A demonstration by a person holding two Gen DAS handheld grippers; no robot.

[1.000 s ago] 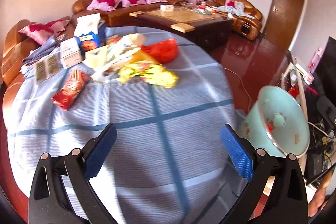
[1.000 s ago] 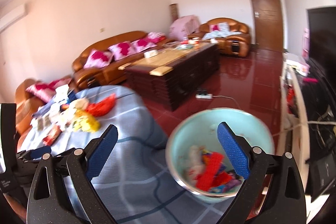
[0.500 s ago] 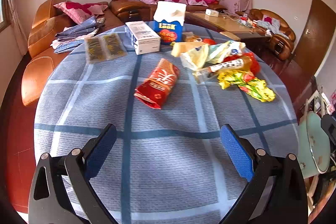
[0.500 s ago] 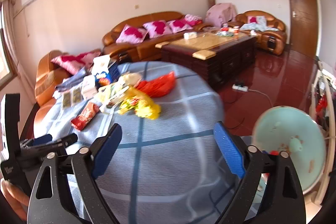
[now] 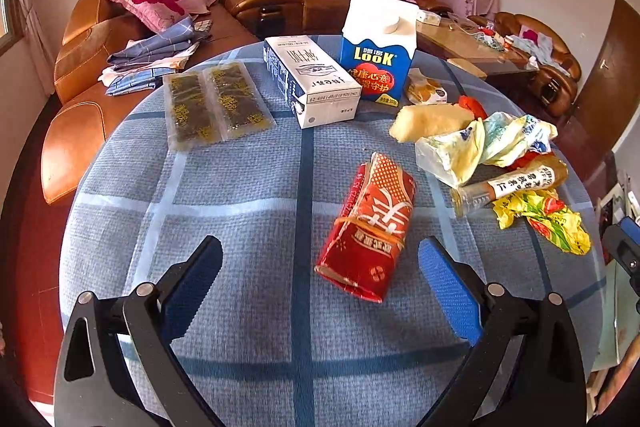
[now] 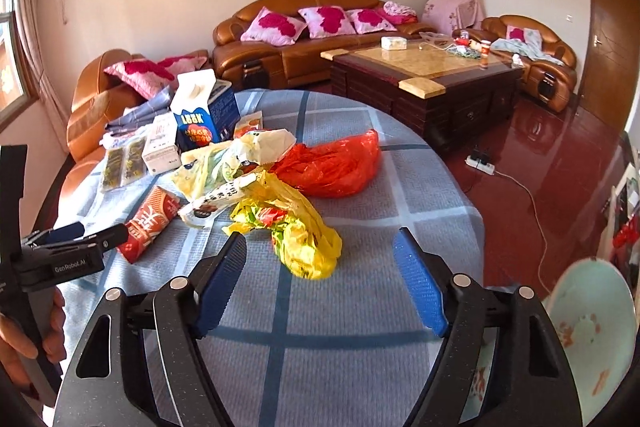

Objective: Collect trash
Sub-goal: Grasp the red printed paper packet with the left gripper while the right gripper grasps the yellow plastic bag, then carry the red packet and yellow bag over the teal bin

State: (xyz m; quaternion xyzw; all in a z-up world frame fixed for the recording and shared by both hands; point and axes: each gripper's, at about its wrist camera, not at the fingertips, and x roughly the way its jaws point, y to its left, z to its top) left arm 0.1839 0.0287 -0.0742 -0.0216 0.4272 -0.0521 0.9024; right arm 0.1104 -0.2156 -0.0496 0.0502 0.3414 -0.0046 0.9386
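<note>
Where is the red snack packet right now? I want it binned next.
In the left wrist view the red snack packet lies on the blue checked tablecloth, just ahead of the open left hand-held gripper, left of the capped brown bottle.

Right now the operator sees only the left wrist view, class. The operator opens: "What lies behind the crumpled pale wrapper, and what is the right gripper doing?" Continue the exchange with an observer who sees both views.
Observer: Behind the pale wrapper lies a large orange-red plastic bag, shown whole in the right wrist view.
Operator: And the right gripper?
Observer: The right gripper has its jaws apart, though they have just been closing. The pads press on nothing, and the yellow wrapper lies just ahead.
Operator: Where is the bin?
Observer: A pale green bin sits beyond the table edge, to that gripper's right.
</note>
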